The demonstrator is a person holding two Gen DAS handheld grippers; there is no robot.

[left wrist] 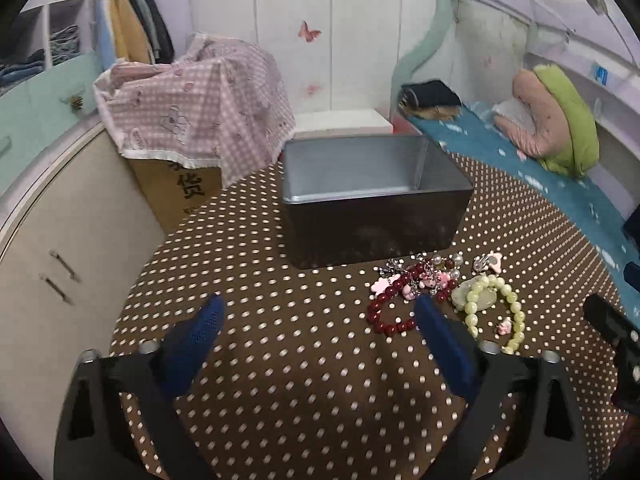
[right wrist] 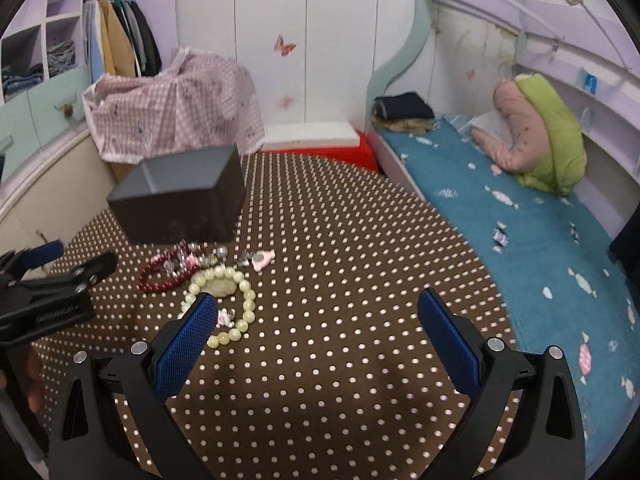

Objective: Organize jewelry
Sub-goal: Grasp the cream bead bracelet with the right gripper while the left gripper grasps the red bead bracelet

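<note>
A dark grey open box (left wrist: 372, 196) stands on the brown polka-dot tablecloth (left wrist: 280, 320); it also shows in the right wrist view (right wrist: 180, 200). In front of it lies a pile of jewelry: a red bead bracelet (left wrist: 386, 312), a pale green bead bracelet (left wrist: 496, 312) and pink charms (left wrist: 436, 280). In the right wrist view the red bracelet (right wrist: 158, 276) and green bracelet (right wrist: 228, 304) lie left of centre. My left gripper (left wrist: 318, 312) is open and empty, just left of the pile. My right gripper (right wrist: 316, 312) is open and empty, its left finger next to the green bracelet.
A cardboard box under pink checked cloth (left wrist: 192, 108) stands behind the table at the left. A bed with a blue cover (right wrist: 520, 220) and pink-green pillow (right wrist: 540, 132) runs along the right. A cabinet (left wrist: 60, 240) is at the left.
</note>
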